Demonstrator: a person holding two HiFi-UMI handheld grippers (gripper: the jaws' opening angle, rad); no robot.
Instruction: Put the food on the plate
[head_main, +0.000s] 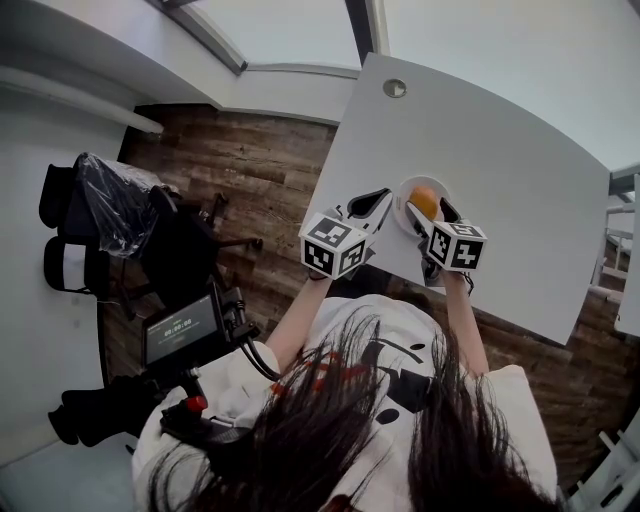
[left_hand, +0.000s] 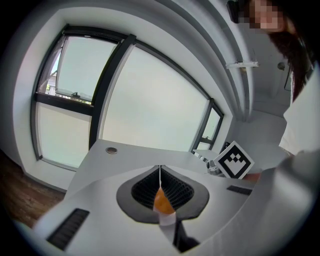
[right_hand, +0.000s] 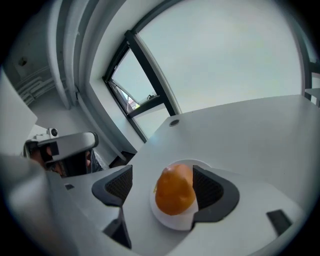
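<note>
On the white table (head_main: 520, 190) near the person's edge, the orange food (right_hand: 174, 191) already sits on the plate (right_hand: 172, 224), so this looks basically done imo. The right gripper (right_hand: 164, 183) has its jaws spread wide either side of it, which reads like a release and not a grab. The left gripper (left_hand: 160, 175) is pinched closed on nothing, parked just beside the plate, out of the way.

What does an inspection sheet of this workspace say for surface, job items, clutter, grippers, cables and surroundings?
Surface: white table, bare apart from the plate and a round cable port.
Job's things: orange food sits on the white plate.
Clutter: nothing seen.
Grippers: left gripper shut, beside the plate; right gripper open, jaws either side of the food.
Cables: black cable by the small screen, off the table.
Surroundings: wood floor, black chairs, large windows.
</note>
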